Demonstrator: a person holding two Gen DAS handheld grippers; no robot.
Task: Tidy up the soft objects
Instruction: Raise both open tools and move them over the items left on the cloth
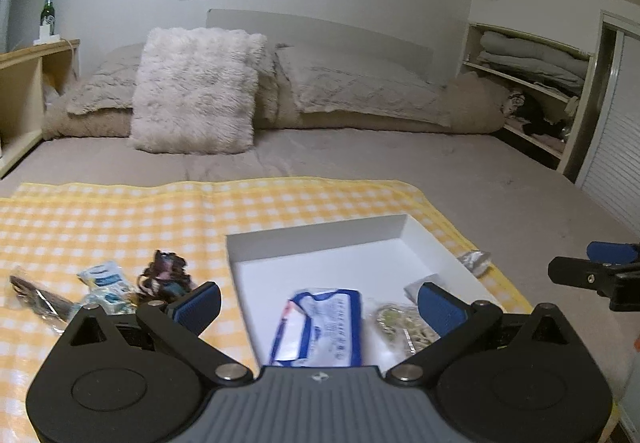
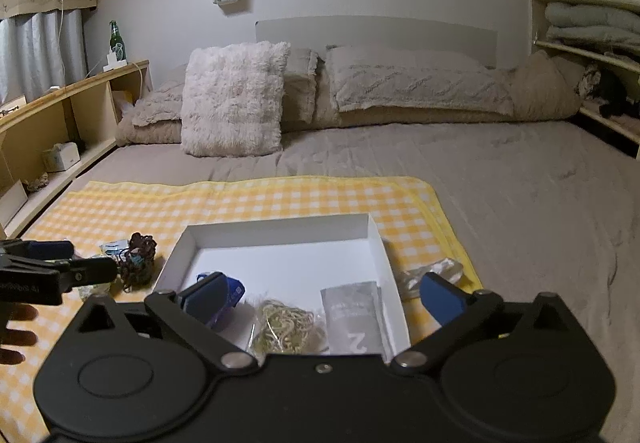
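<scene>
Both hand-held grippers are seen spread wide with nothing pinched: the left hand-held gripper (image 1: 318, 303) is held over the near end of the shallow white cardboard box (image 1: 404, 229), the right hand-held gripper (image 2: 320, 297) likewise. Inside the box lie a blue-and-white plastic tissue pack (image 1: 318, 327), a clear bag of tangled pale yellow-green string (image 2: 286, 327) and a grey pouch (image 2: 356, 313). On the yellow-and-white checked cloth (image 1: 120, 211), left of the box, a dark tangled yarn bundle (image 1: 164, 277) and a blue-and-white wrapped packet (image 1: 106, 279) are left; a crumpled silvery packet (image 2: 434, 273) lies just right. The yarn bundle is judged best taken next by the left hand-held gripper, pinched at its bulk rather than a loose strand.
</scene>
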